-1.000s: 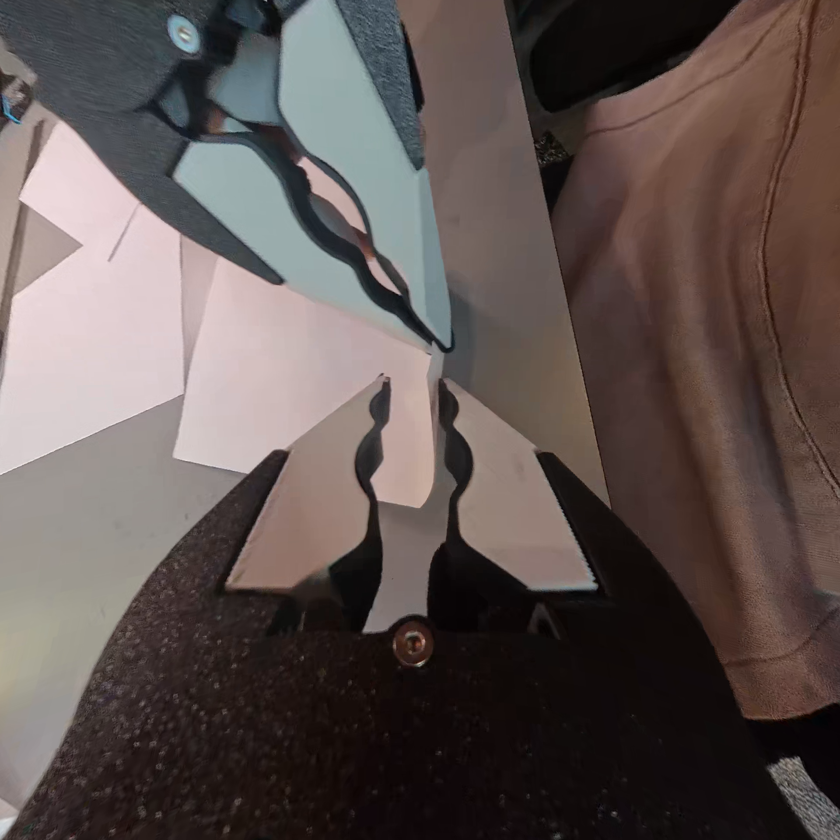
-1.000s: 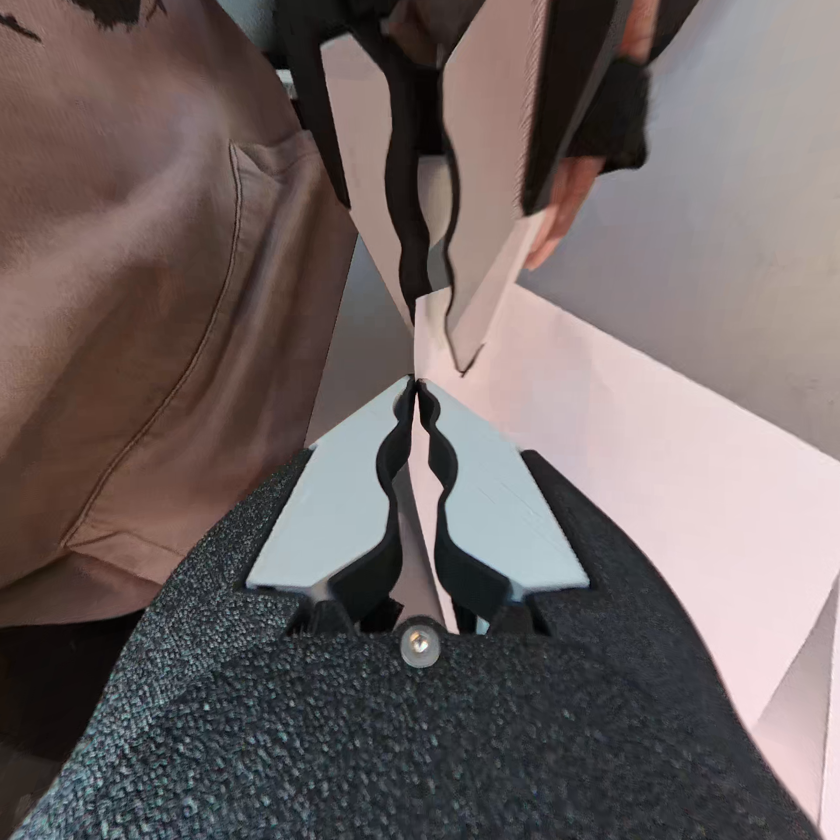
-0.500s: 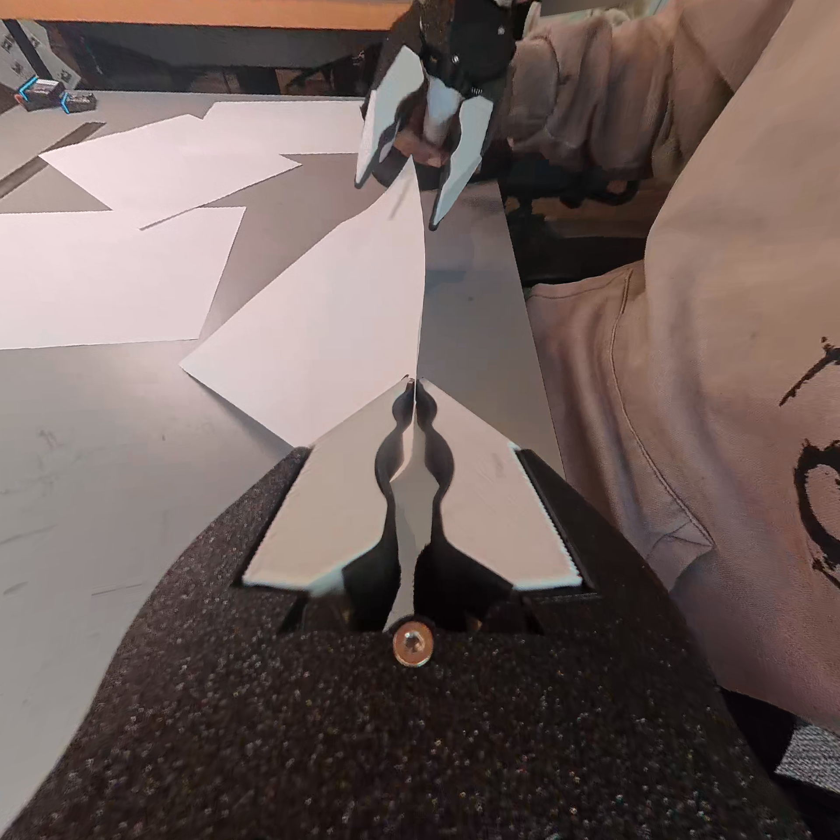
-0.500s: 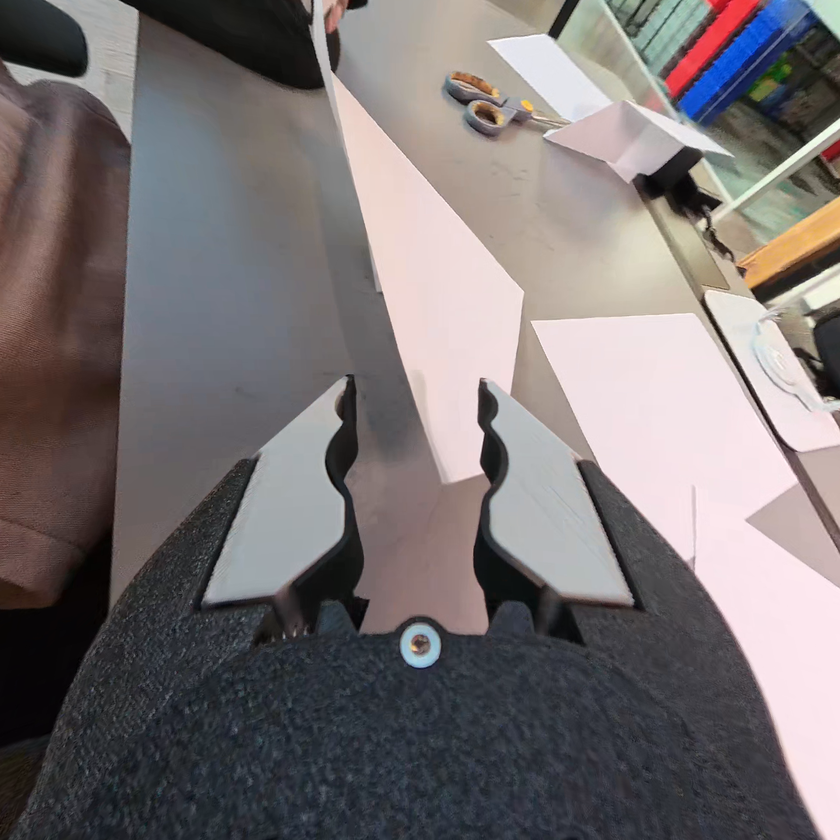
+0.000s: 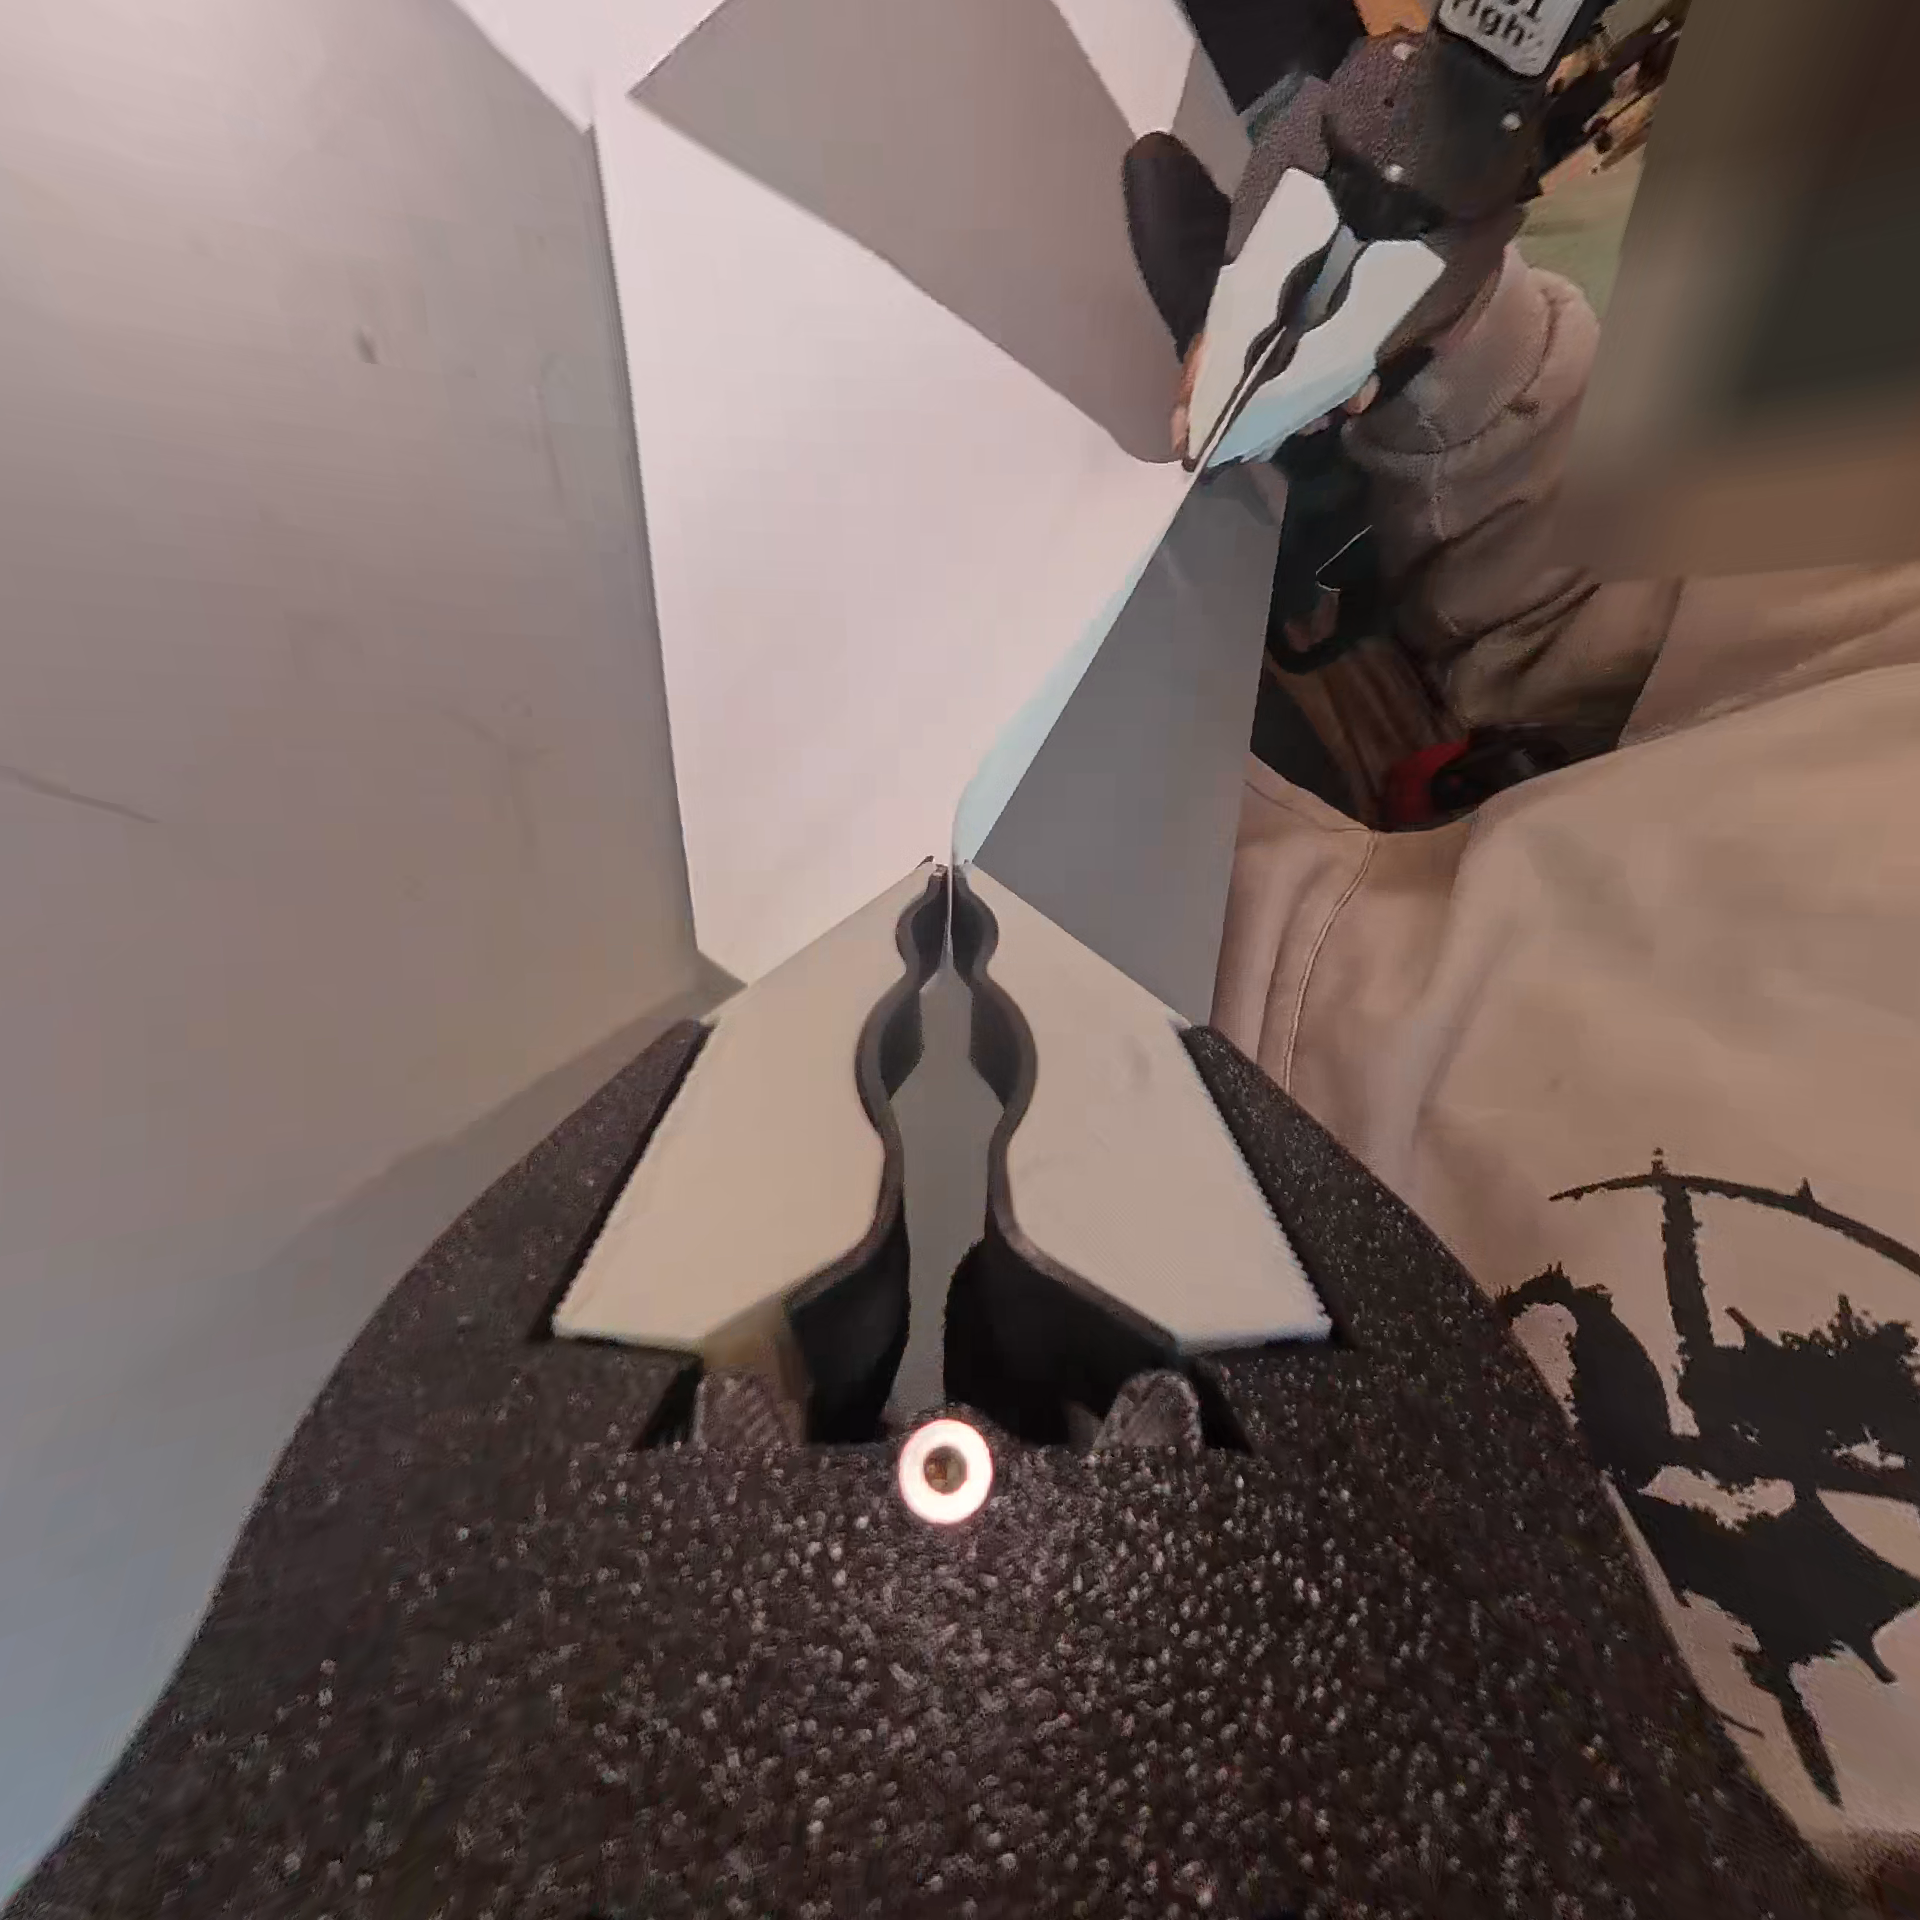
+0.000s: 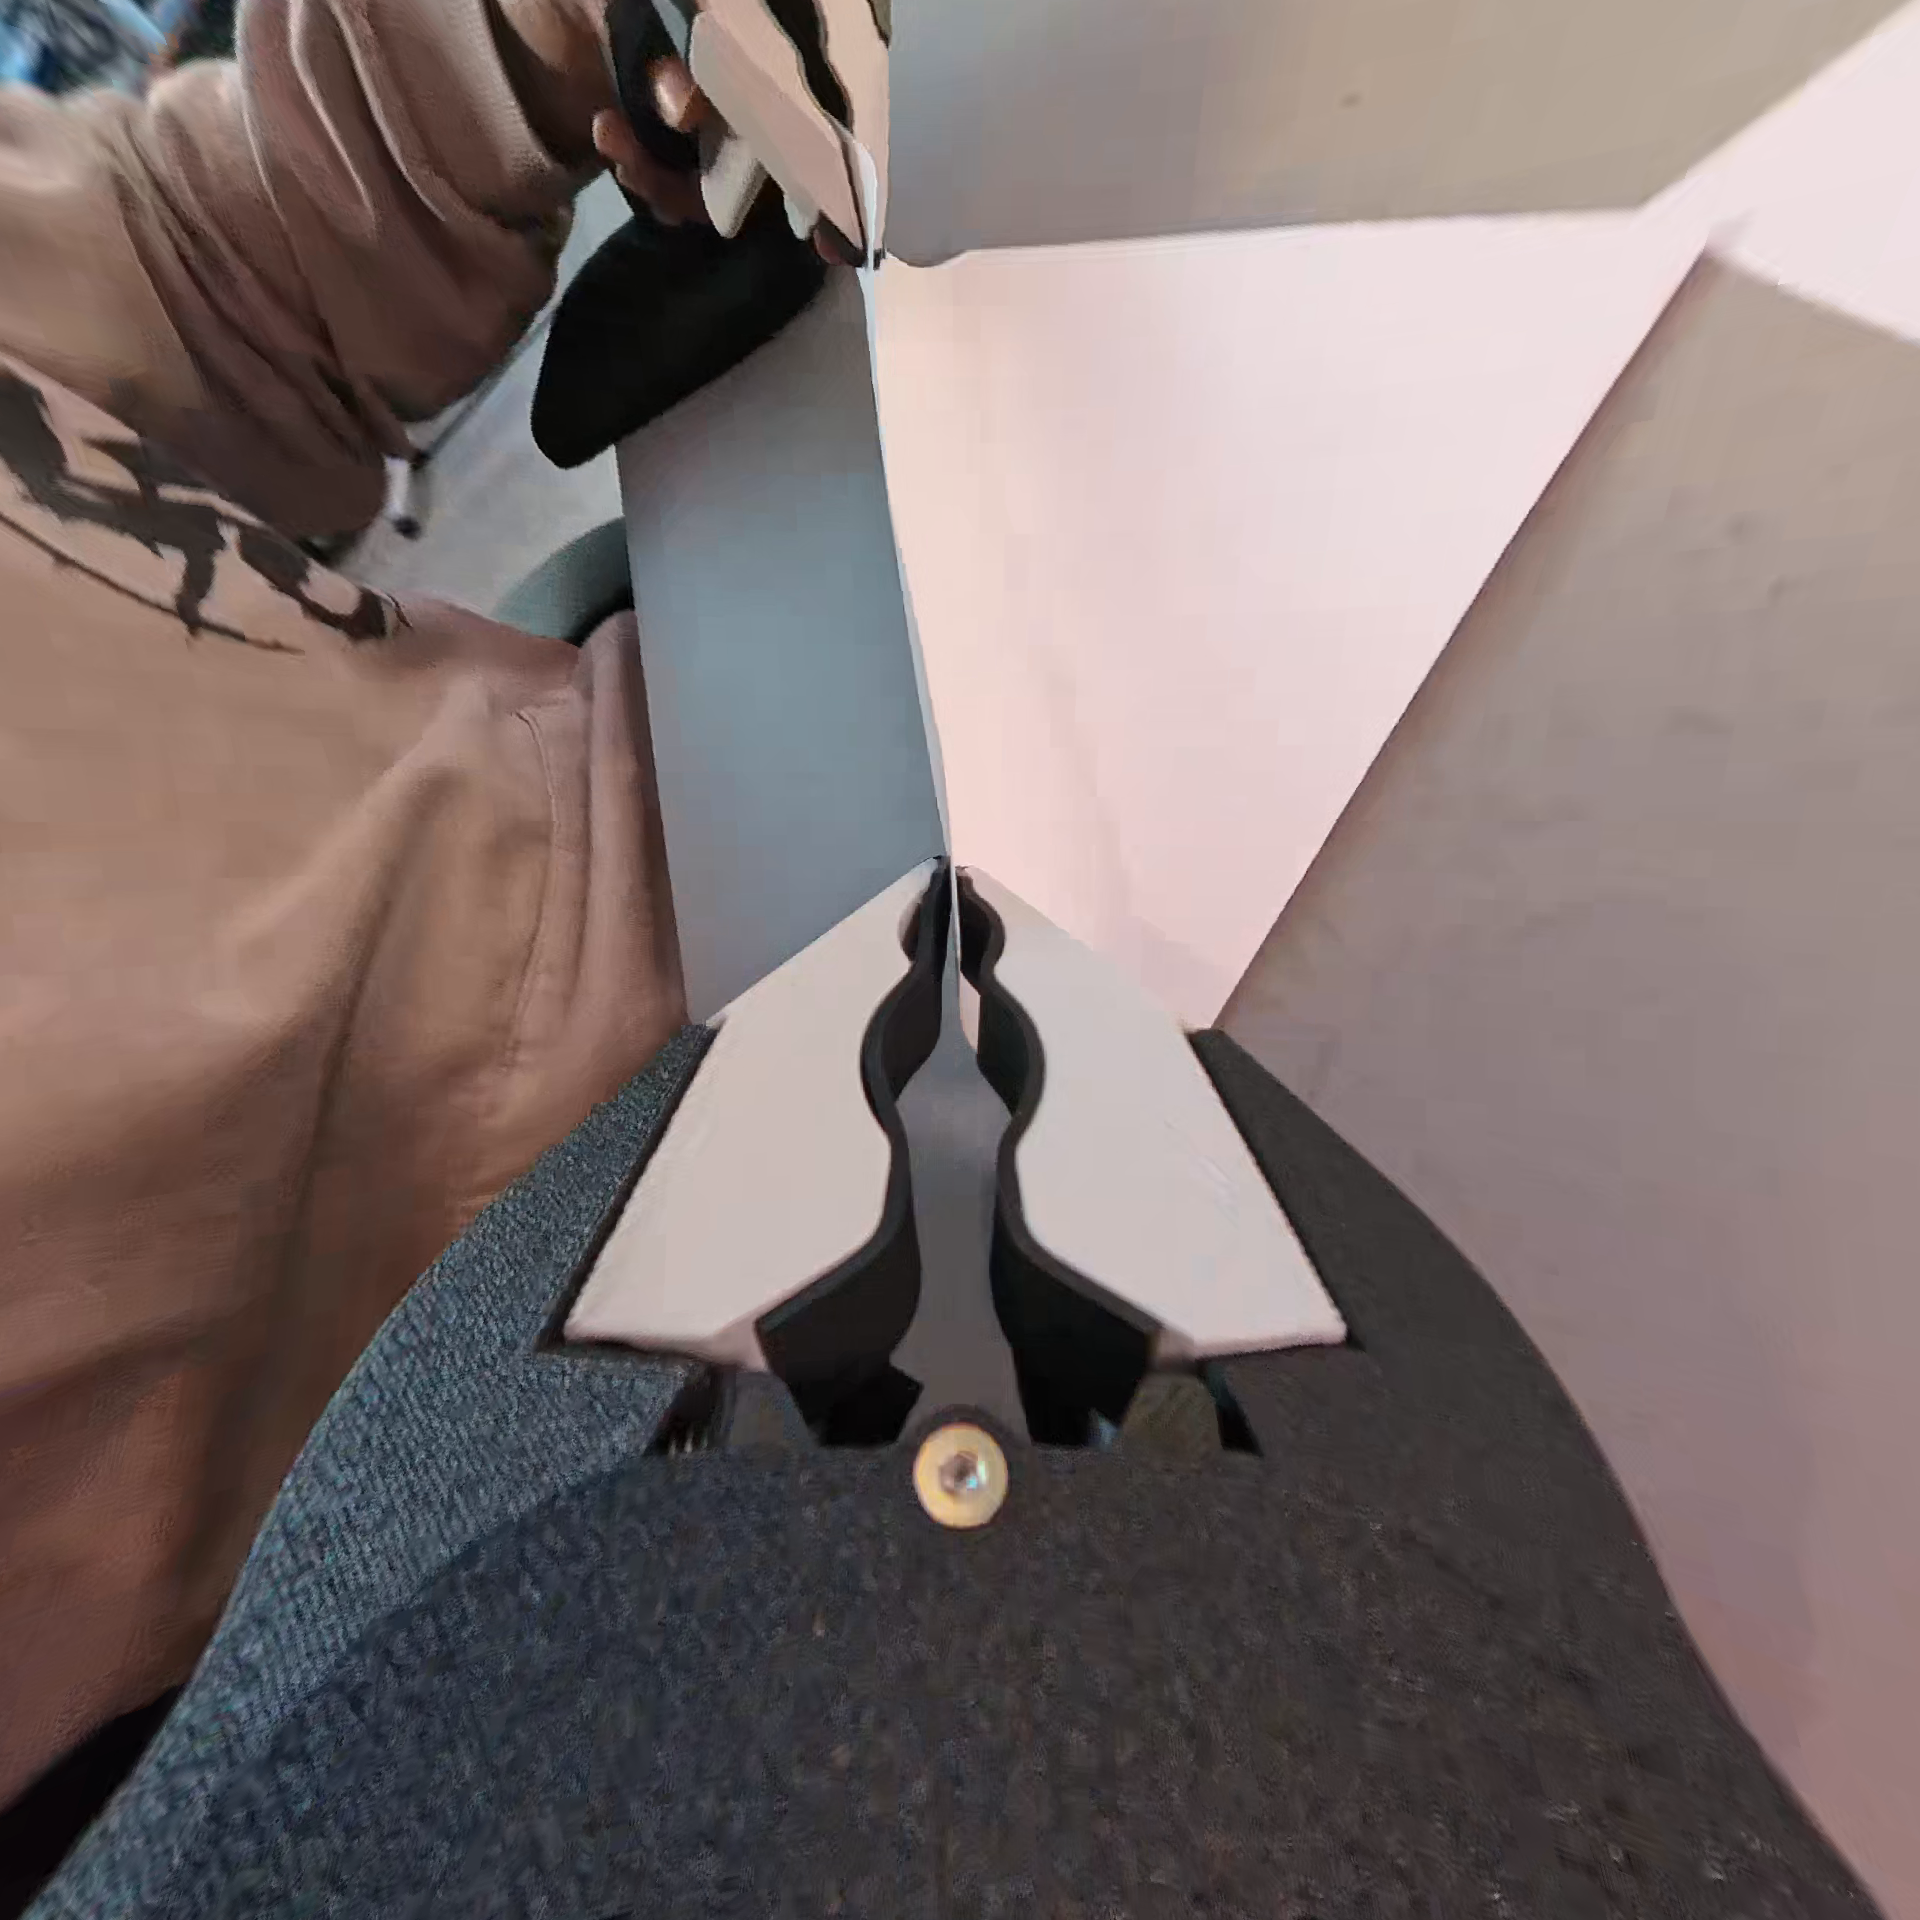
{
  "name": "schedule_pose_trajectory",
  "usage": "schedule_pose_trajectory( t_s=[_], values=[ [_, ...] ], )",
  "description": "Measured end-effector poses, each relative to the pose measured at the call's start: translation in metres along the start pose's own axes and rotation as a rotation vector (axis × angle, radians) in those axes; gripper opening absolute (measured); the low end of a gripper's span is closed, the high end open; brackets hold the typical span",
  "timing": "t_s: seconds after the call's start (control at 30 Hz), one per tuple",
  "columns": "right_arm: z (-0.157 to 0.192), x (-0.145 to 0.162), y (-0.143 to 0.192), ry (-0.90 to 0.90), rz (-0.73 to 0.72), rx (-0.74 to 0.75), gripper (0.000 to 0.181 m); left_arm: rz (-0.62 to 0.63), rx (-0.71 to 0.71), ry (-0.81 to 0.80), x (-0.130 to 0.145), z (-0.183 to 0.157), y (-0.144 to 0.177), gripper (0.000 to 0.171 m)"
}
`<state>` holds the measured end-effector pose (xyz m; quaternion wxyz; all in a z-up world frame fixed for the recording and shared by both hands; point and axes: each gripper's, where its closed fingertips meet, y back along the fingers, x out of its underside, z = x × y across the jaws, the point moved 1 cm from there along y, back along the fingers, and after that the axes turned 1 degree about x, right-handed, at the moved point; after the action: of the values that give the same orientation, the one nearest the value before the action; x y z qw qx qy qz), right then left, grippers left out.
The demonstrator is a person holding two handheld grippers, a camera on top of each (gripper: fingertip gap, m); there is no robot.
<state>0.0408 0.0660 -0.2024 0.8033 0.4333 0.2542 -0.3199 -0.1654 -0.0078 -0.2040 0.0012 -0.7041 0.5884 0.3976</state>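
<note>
Paper sheet (image 5: 831,582) pinched along one edge between two grippers above a grey table (image 5: 260,623).
Left wrist view: left gripper (image 5: 943,871) clamped on the sheet's edge, right gripper (image 5: 1195,462) beyond; a beige sweatshirt (image 5: 1558,935) crowds the side. Right wrist view: right gripper (image 6: 951,868) closed on the sheet (image 6: 1091,571), another sheet (image 6: 1818,208) behind.

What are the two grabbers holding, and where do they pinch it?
A white sheet of paper. The left gripper and the right gripper each pinch its near edge, one at each end.

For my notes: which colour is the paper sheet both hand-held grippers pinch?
White paper sheet, clearest in the left wrist view.
</note>
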Motion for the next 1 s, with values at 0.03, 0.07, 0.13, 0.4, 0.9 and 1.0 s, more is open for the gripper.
schedule_pose_trajectory(
  t_s=[0.03,0.07,0.13,0.4,0.9,1.0],
  values=[
    [0.000,0.001,-0.003,-0.101,0.018,-0.043,0.000,0.025,-0.020,0.046,0.002,0.007,-0.003,0.000],
    [-0.003,0.003,-0.005,-0.189,0.039,-0.065,0.000,0.057,-0.043,0.085,0.005,0.013,-0.006,0.000],
    [-0.008,0.008,-0.009,-0.276,0.086,-0.079,0.000,0.143,-0.091,0.117,0.012,0.021,-0.011,0.000],
    [-0.018,0.019,-0.003,-0.440,0.165,-0.089,0.003,0.290,-0.193,0.087,0.011,0.025,-0.016,0.000],
    [-0.023,0.027,-0.002,-0.553,0.210,-0.089,0.000,0.238,-0.157,0.136,0.015,0.029,-0.004,0.003],
    [-0.023,0.027,-0.002,-0.569,0.222,-0.100,0.000,0.233,-0.164,0.130,0.015,0.029,-0.004,0.002]
  ],
)
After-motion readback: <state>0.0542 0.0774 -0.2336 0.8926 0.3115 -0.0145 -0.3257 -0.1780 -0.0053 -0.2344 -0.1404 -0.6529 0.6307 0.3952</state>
